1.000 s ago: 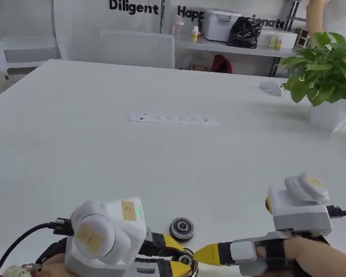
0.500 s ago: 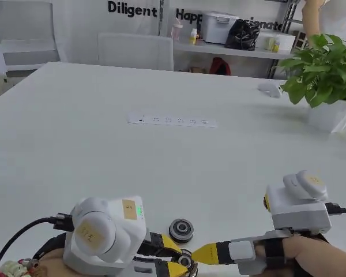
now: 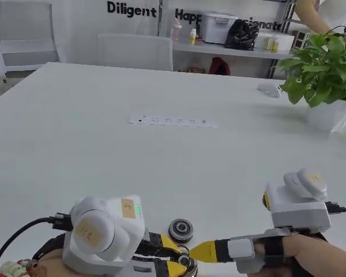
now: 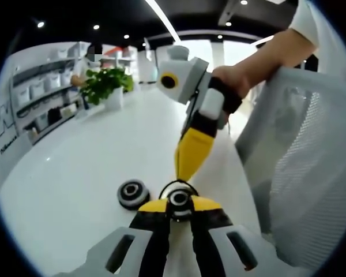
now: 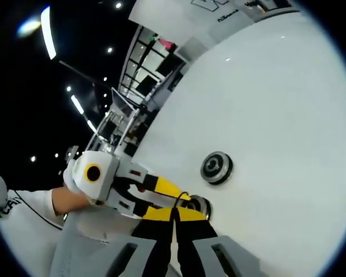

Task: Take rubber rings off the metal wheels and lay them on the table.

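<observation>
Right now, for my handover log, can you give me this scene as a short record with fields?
left gripper: shut on a metal wheel
right gripper: shut, tip apparently pinching the rubber ring at that wheel's rim
second wheel: lies on the table beside the grippers, dark ring on it
stage: ring not yet off the held wheel

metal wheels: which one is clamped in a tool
The wheel clamped in the left tool, between its yellow tips. The other wheel lies free on the table just beside it, with nothing gripping it.
</observation>
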